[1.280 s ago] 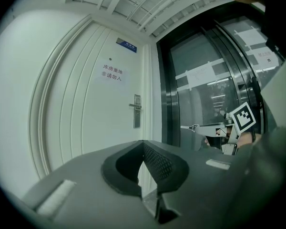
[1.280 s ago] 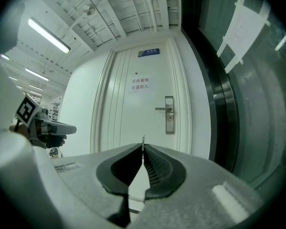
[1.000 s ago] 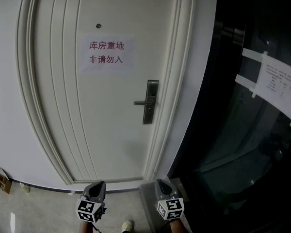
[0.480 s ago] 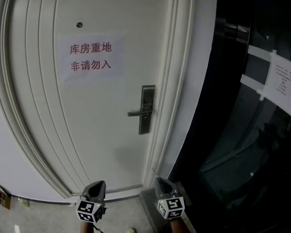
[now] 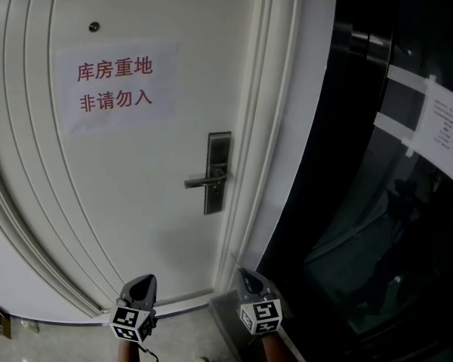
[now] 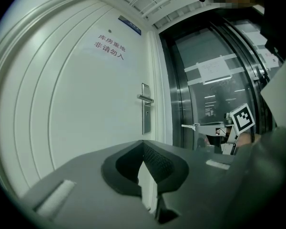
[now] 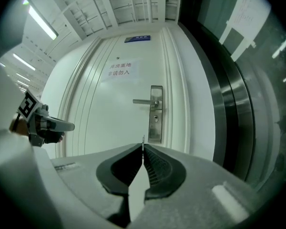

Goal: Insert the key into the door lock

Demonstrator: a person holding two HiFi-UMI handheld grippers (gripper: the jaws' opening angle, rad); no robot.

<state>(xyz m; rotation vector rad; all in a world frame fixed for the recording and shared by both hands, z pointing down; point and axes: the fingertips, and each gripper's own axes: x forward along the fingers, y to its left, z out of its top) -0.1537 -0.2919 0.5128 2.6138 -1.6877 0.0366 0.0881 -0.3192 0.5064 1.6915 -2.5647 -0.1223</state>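
The right gripper (image 7: 143,150) has its jaws pressed together on a thin key (image 7: 143,140). The key's tip juts just past the pads and points level at a white door (image 7: 109,123). The metal lock plate (image 7: 156,113) stands near the door's right edge, well apart from the tip, which sits below it and slightly to its left in the right gripper view. On the plate, the keyhole (image 7: 155,119) sits under a lever handle (image 7: 144,101) that reaches out to the left. The left gripper (image 6: 143,144) has its jaws closed tip to tip with nothing between them. It is held level beside the right one and aimed at the door panel left of the lock plate. A paper notice (image 5: 115,84) printed in red characters is stuck to the door, up and to the left of the handle. Dark glass panelling (image 5: 392,225) flanks the door frame on the right, with a white sheet (image 5: 445,127) taped across it.
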